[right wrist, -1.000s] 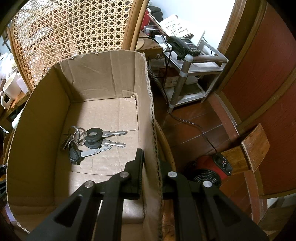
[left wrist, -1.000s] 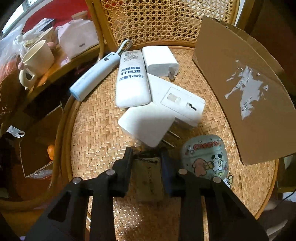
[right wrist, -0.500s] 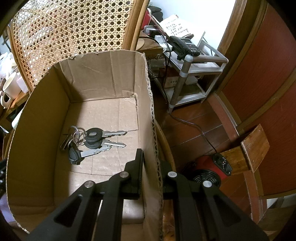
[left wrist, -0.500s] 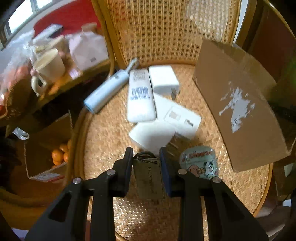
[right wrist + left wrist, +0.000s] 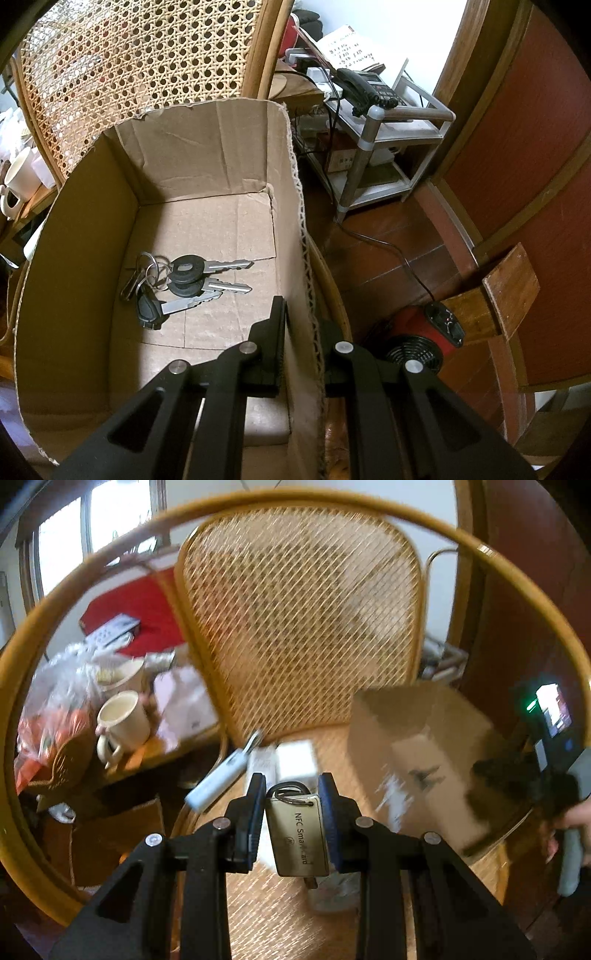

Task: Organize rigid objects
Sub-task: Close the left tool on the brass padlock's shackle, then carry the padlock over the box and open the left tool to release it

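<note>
Card [image 5: 297,836] pinched in left hand-held gripper [image 5: 291,814], long axis along its fingers. Box [image 5: 424,753] lies to its right. Right hand-held gripper [image 5: 301,328] clamps box wall, keys [image 5: 181,284] inside.

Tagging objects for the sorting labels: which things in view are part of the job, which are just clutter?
Job:
- NFC smart card tag, clamped in the left hand-held gripper
- cardboard box, its wall pinched by the right hand-held gripper
- key bunch in the box
- blue-and-white stick device on the rattan chair seat

Clutter:
- cream mug
- desk phone
- red fan heater
</note>
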